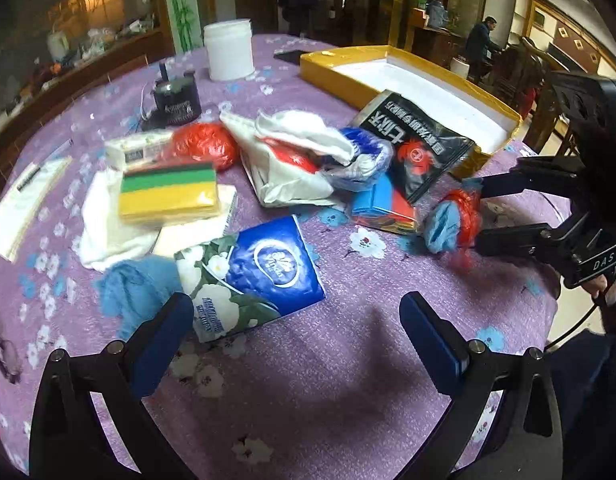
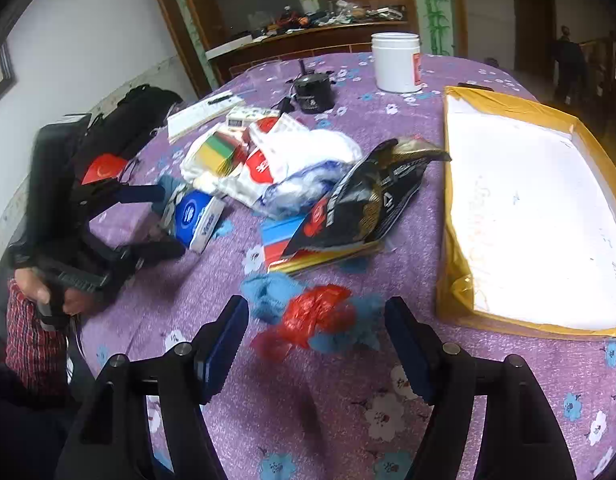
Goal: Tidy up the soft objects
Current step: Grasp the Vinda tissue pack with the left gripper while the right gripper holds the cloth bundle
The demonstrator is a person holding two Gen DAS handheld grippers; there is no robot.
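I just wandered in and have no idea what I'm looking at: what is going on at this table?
A person is sorting a heap of soft things on a purple flowered tablecloth with a handheld tool in each hand. The right tool stands open around a red and blue bundle, not pinching it. The left tool stands open near a blue tissue pack. The yellow tray beside the heap looks empty.

Blue tissue pack (image 1: 264, 276) lying flat on purple cloth, beside blue fluffy cloth (image 1: 136, 292). Green-yellow sponge (image 1: 168, 194) atop white towel (image 1: 108, 224). Red crumpled bag with blue fluff (image 2: 316, 316) near yellow box (image 2: 452, 240), blurred.
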